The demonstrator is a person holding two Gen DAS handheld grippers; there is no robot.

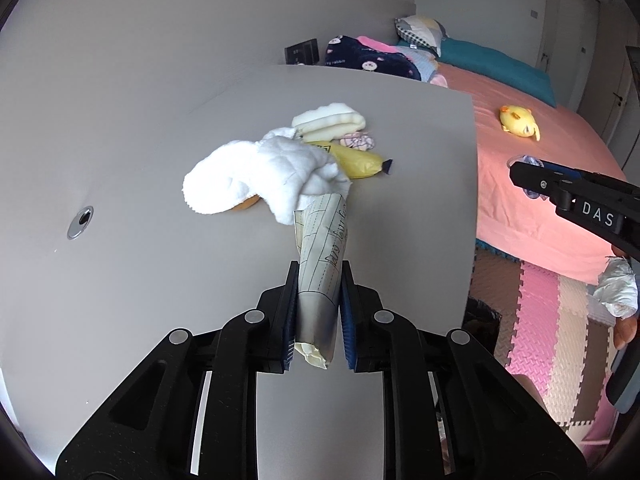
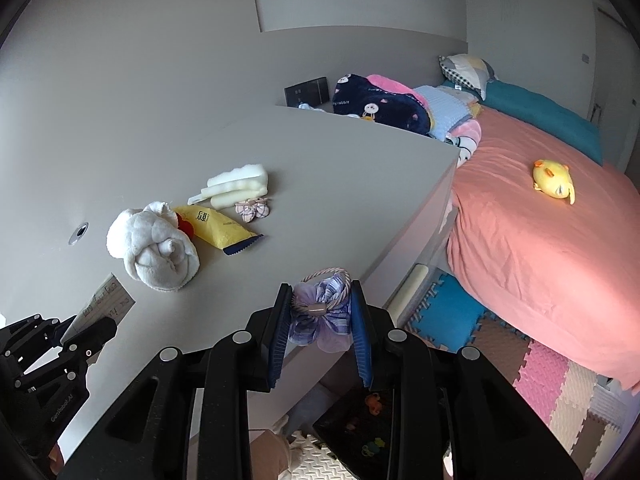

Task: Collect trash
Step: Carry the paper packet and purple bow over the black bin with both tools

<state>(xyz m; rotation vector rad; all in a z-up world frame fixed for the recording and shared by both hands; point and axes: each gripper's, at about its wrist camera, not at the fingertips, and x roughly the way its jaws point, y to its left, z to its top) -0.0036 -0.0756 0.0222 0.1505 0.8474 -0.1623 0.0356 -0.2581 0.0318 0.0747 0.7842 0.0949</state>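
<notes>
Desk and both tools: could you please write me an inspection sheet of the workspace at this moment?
Surface: grey desk, beside the bed.
Job's things: rolled paper in the left tool; purple cloth flower in the right tool; yellow wrapper lying on the desk.
Clutter: white towel, foam pieces, small checked cloth flower.
Grippers: both tools shut on their loads.
Cables: nothing seen.
Surroundings: pink bed with yellow plush toy, foam floor mats, dark bin below the desk edge.
</notes>
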